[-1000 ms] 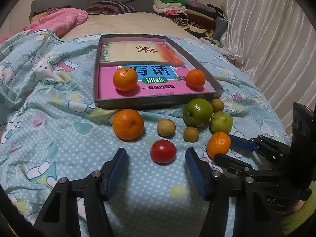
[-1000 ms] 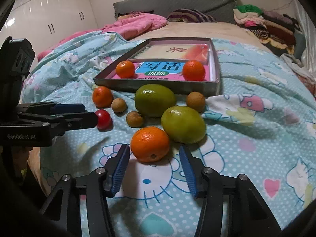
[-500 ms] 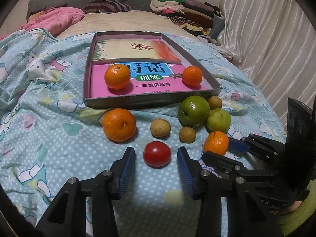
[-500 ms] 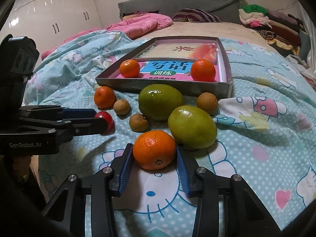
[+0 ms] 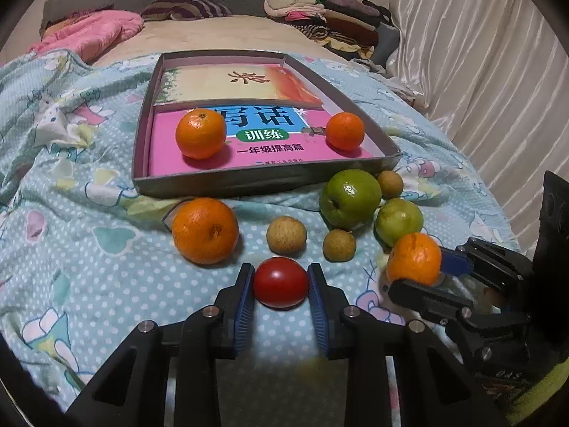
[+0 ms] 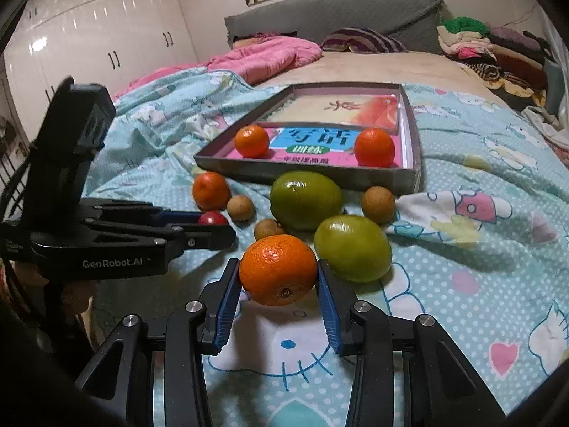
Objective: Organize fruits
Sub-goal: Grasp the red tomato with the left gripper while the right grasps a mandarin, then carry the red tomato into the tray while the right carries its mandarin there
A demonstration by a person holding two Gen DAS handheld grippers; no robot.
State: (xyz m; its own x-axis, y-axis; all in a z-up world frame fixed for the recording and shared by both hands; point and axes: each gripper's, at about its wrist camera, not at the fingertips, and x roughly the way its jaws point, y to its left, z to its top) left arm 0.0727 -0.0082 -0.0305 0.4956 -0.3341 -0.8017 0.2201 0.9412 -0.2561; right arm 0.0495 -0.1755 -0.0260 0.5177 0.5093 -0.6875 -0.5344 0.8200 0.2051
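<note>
My left gripper has just closed onto the red tomato on the near bedspread; my right gripper clamps an orange. Both seem gripped for transfer to the far tray, which holds two oranges.

Both grippers low over the bed, each clamped on a fruit.

The left gripper reaches up from the bottom centre of its own view, angled downward, its jaws having just been closing, blue pads now pressed on a red tomato. The right gripper sits at the bottom centre of its view, pads tight against an orange; in the left view it enters from the lower right.
</note>
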